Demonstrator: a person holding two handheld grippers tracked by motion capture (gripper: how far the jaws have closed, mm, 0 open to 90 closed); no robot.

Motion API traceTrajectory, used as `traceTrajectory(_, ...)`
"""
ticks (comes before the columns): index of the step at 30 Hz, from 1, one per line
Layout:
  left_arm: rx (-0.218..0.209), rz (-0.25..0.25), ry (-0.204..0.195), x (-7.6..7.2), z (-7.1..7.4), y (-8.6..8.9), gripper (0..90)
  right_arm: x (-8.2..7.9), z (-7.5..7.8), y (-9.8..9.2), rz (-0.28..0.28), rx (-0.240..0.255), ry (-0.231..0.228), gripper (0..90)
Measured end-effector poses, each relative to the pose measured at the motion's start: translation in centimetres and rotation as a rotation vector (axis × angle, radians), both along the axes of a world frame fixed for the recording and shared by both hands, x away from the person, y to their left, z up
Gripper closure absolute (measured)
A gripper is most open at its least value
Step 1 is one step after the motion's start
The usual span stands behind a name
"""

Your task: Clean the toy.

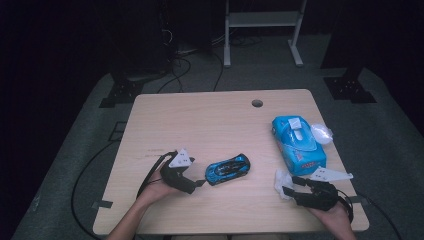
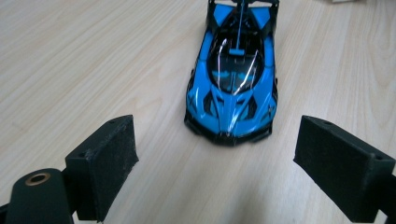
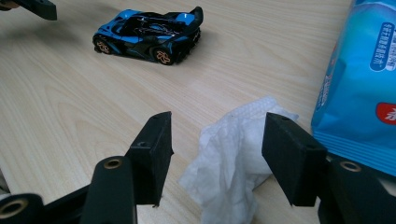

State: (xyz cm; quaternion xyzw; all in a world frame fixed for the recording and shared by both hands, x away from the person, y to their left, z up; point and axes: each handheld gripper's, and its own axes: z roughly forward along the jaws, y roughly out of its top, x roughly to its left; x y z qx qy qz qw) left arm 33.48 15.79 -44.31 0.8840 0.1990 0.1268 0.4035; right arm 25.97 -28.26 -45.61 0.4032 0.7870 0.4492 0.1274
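Note:
A blue and black toy car (image 1: 227,169) stands on the wooden table (image 1: 200,120), nose toward my left gripper (image 1: 200,182). In the left gripper view the car (image 2: 231,88) sits just ahead of the left gripper (image 2: 229,163), whose jaws stand wide apart and empty. My right gripper (image 1: 287,182) rests near the table's front right, over a crumpled white wipe (image 1: 281,179). The wipe (image 3: 229,158) lies on the table between the right gripper's (image 3: 217,140) open jaws and brushes one pad without being pinched. The car (image 3: 147,35) shows side-on farther off.
A blue wet-wipe pack (image 1: 297,145) with a white flip lid lies just behind the right gripper, close beside its jaw (image 3: 359,84). A small clear wrapper (image 1: 321,133) sits at the pack's right. A cable hole (image 1: 257,103) is near the table's far edge.

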Motion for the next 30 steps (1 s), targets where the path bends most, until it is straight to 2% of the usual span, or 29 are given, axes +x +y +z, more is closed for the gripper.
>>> traceTrajectory(7, -0.002, 0.021, 0.006, -0.8, -0.4, 1.4, 11.8, 0.0, 0.0, 0.1, 0.004, -0.003, 0.000, 41.4)
traceTrajectory(17, -0.003, 0.030, 0.014, -1.9, -1.0, 2.4, 11.4, -0.1, -0.1, 0.2, 0.008, -0.004, -0.008, 40.3)
traceTrajectory(26, -0.015, 0.055, 0.007, -2.9, -1.2, 3.4, 10.3, -0.2, -0.3, 0.2, 0.010, 0.003, -0.018, 38.9)
traceTrajectory(30, -0.018, 0.072, -0.001, -3.4, -1.4, 3.8, 9.4, -0.4, -0.3, 0.3, 0.010, 0.011, -0.036, 37.3)
